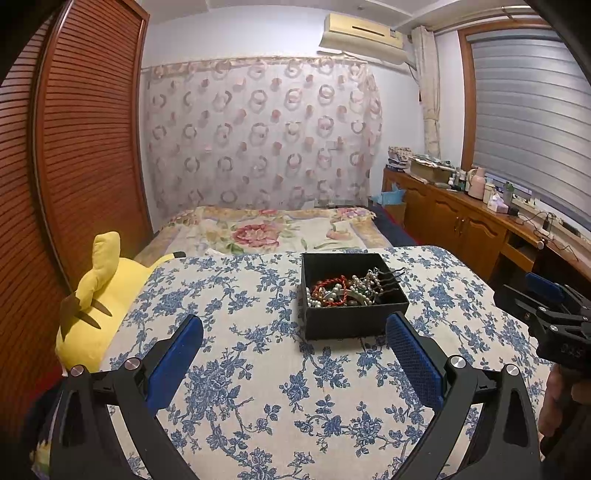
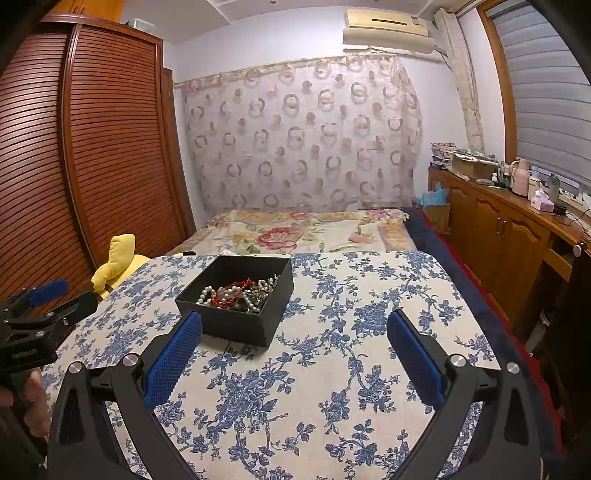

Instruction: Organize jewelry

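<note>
left gripper (image 1: 294, 334) jaws wide apart, empty, over cloth (image 1: 258, 369) | right gripper (image 2: 294, 334) jaws wide apart, empty | box (image 1: 351, 325) at 12 o'clock on cloth, lidless | inside: tangled jewelry (image 1: 343, 291), pearls, red cord | plush (image 1: 96, 306) at 10 o'clock | bed (image 1: 273, 229) beyond

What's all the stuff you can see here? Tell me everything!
open black square box: one, black, on the flowery cloth, ahead of both claws
tangled bead jewelry: one heap, white pearls, red cord, dark hair pins, inside the box
blue-flowered tablecloth: one, cream and blue, covering the table
yellow plush toy: one, yellow, left of the table
flower-patterned bed: one, cream and pink, behind the table
wooden louvred wardrobe: one, brown, left wall
wooden sideboard: one, brown, right wall, cluttered top
air conditioner: one, cream, high on wall
left claw: open, blue pads
right claw: open, blue pads
</note>
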Demonstrator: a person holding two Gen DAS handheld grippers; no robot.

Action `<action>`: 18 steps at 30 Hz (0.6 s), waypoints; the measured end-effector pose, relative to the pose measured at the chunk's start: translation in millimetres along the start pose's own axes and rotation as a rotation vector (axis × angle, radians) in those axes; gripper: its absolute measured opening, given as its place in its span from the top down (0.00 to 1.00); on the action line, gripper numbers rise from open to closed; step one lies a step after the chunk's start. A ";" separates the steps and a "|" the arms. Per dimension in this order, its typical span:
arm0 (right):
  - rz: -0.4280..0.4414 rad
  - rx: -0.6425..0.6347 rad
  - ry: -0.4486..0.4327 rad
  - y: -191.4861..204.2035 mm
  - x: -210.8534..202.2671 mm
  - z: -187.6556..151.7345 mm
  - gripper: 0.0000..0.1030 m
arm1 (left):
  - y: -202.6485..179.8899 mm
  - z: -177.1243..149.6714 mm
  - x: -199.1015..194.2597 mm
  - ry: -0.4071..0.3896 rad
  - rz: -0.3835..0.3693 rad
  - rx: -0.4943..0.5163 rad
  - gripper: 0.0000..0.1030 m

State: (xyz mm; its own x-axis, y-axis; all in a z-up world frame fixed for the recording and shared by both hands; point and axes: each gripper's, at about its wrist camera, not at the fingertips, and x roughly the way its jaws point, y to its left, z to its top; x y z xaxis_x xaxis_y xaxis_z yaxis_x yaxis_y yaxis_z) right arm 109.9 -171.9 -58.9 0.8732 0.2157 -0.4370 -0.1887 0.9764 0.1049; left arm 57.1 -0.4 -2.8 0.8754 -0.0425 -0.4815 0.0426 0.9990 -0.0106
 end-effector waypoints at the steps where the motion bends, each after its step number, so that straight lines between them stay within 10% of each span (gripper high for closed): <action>1: 0.001 0.001 0.000 -0.7 0.1 -0.1 0.02 | 0.1 -0.1 0.0 0.000 -0.001 -0.001 0.07; 18: 0.001 0.001 -0.003 -0.4 0.5 0.6 0.02 | 0.6 0.5 -1.6 -0.002 0.003 0.001 0.07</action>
